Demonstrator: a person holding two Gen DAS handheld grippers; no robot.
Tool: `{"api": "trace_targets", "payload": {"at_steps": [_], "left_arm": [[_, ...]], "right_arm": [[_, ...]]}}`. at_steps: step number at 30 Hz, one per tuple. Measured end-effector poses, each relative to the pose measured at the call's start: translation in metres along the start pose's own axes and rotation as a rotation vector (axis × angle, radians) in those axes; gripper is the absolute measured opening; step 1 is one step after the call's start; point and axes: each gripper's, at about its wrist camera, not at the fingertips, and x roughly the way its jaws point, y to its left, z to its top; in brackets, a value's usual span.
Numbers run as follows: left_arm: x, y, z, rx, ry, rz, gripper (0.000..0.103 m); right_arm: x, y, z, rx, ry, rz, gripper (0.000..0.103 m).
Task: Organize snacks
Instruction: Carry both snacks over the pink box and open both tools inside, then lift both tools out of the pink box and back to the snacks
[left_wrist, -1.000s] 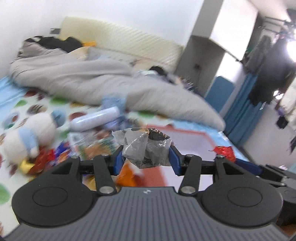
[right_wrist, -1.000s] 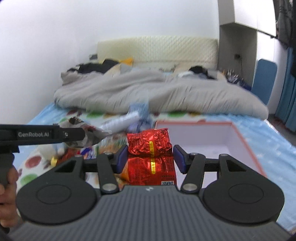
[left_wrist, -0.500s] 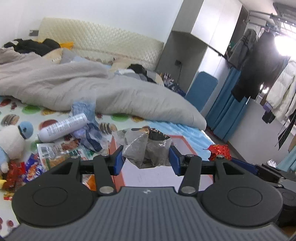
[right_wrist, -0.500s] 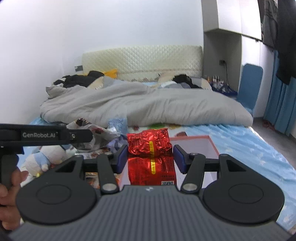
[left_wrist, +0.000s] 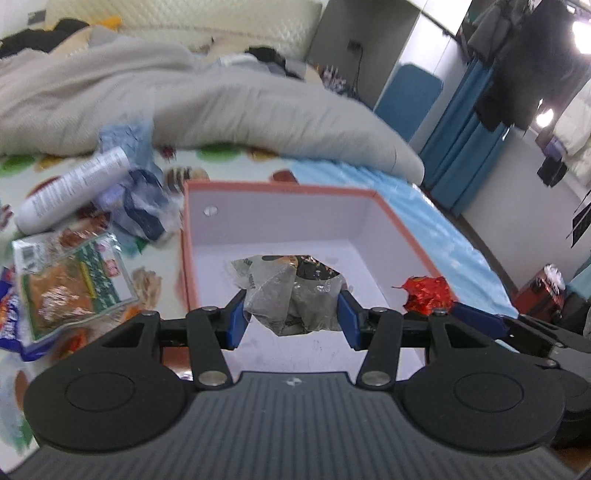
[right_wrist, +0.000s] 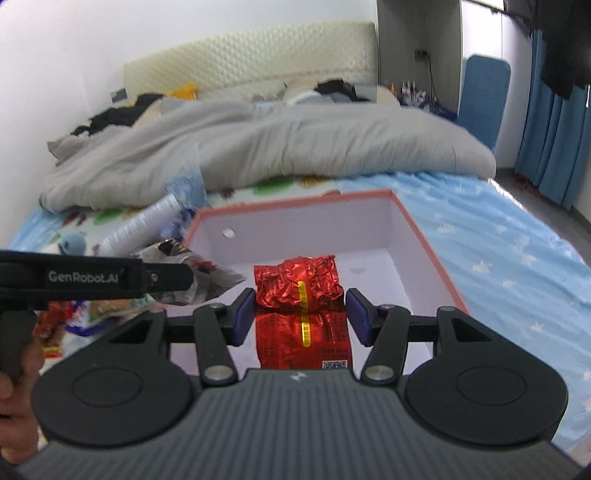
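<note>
A pink-rimmed box (left_wrist: 280, 186) with a white inside lies on the bed, under both grippers. My left gripper (left_wrist: 291, 317) is shut on a crumpled clear grey snack packet (left_wrist: 284, 291), held above the box floor. In the right wrist view, my right gripper (right_wrist: 301, 314) is shut on a red foil packet (right_wrist: 299, 291) over the same box (right_wrist: 295, 206). The left gripper (right_wrist: 166, 275) reaches in from the left with its packet (right_wrist: 192, 266). The red packet (left_wrist: 428, 295) also shows at the right of the left wrist view.
Loose snack packets (left_wrist: 70, 280), a white bottle (left_wrist: 74, 188) and a blue wrapper (left_wrist: 144, 210) lie left of the box. A grey duvet (left_wrist: 221, 103) is heaped behind it. A plush toy (right_wrist: 74, 242) sits far left. A hand (right_wrist: 14, 369) holds the left gripper's handle.
Both grippers have come down and forward over the box, which now fills the view beneath them. Each still holds its packet.
</note>
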Motion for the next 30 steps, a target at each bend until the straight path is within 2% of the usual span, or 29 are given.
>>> {"api": "trace_targets", "payload": {"at_steps": [9,16,19,21,30], "left_arm": [[0.063,-0.006,0.004,0.038,0.099,0.009,0.057],[0.082,-0.004,0.006,0.017,0.131,0.014,0.058],[0.079,-0.004,0.007,0.013,0.121,0.004,0.061],[0.074,-0.005,0.01,0.015,0.102,-0.001,0.067],[0.024,-0.016,0.018,0.042,0.018,0.007,0.067]], "right_arm": [[0.051,-0.024,-0.011,0.035,0.095,-0.011,0.056],[0.069,-0.029,-0.015,0.036,0.129,-0.03,0.057],[0.069,-0.033,-0.015,0.061,0.136,-0.045,0.056],[0.067,-0.037,-0.014,0.082,0.135,-0.047,0.062],[0.026,-0.029,-0.004,0.077,0.068,-0.042,0.063]]}}
